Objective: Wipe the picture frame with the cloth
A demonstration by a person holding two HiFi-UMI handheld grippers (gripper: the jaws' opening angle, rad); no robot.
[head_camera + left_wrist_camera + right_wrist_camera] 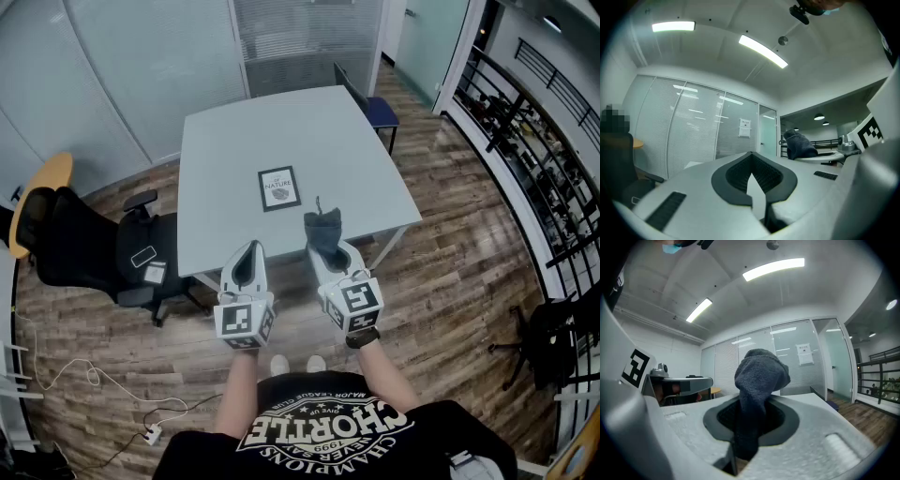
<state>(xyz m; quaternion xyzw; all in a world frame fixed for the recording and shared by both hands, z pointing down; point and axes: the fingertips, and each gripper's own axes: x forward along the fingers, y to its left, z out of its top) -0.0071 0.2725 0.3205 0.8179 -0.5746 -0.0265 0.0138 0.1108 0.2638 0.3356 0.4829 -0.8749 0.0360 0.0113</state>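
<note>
A black picture frame (279, 187) with a white print lies flat near the middle of the pale grey table (309, 131). Both grippers are held up in front of me, short of the table's near edge and pointing roughly level at the room. My right gripper (325, 246) (751, 411) is shut on a dark grey cloth (323, 227) (759, 376), which bunches up above its jaws. My left gripper (247, 247) (751, 157) is shut with nothing between its jaws. The cloth (799, 144) also shows at the right of the left gripper view.
A black office chair (94, 248) stands left of the table and a blue chair (378, 110) at its far right corner. A yellow round tabletop (42, 183) is at far left. Cables (112, 394) lie on the wood floor. A black railing (534, 112) runs along the right.
</note>
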